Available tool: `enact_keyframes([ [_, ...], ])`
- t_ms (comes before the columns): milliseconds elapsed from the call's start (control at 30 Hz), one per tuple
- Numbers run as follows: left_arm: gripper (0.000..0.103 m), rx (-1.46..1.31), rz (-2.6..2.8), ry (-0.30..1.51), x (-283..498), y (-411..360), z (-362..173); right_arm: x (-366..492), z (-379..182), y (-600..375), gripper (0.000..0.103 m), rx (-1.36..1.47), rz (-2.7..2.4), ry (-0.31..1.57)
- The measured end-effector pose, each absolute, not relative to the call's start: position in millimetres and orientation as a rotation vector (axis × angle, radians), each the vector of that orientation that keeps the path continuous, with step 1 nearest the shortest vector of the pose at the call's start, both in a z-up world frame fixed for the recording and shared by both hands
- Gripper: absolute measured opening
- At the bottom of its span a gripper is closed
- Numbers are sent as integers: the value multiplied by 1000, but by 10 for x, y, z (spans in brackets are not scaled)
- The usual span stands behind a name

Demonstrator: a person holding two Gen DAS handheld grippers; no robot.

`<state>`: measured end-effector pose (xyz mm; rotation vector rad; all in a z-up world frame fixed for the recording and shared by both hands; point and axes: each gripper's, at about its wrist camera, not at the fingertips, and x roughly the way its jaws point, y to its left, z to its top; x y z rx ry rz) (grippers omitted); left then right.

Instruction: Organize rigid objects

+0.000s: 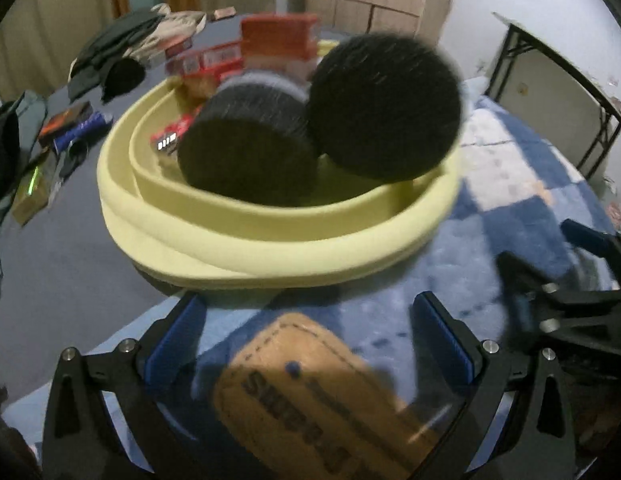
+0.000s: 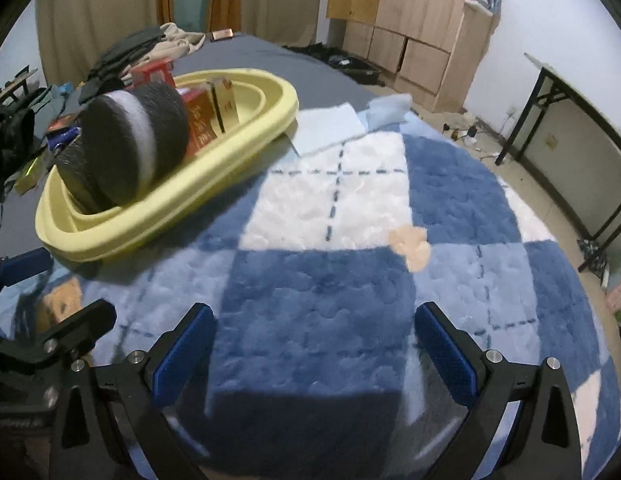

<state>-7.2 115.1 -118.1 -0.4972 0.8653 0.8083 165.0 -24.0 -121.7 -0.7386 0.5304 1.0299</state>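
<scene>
A yellow oval tub [image 1: 270, 248] [image 2: 110, 240] sits on the bed and holds two dark round cylinders [image 1: 384, 108] [image 2: 126, 136] and several red boxes [image 1: 278, 36] [image 2: 202, 116]. My left gripper [image 1: 310, 336] stands open just in front of the tub, above a tan leather patch [image 1: 310, 392] on the blue checked blanket [image 2: 318, 304]. My right gripper [image 2: 314, 344] is open over bare blanket, right of the tub, with nothing between its fingers. The right gripper's fingers [image 1: 522, 280] show at the right edge of the left wrist view.
Dark clothes [image 1: 110, 52] and small packets [image 1: 70, 124] lie on the grey sheet [image 1: 50, 264] left of and behind the tub. A wooden wardrobe [image 2: 410, 20] stands at the back, a black-framed table [image 2: 570, 128] at the right. A small beige patch [image 2: 410, 244] lies on the blanket.
</scene>
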Motion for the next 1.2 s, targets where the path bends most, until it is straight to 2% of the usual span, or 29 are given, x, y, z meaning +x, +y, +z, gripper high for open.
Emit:
enact_keyframes([
  [367, 103, -474, 898, 813, 40, 1239, -1258, 1804, -1339, -110, 103, -743, 1040, 505],
  [1200, 103, -473, 896, 814, 26, 1214, -1255, 1775, -1318, -116, 103, -753, 1042, 510],
])
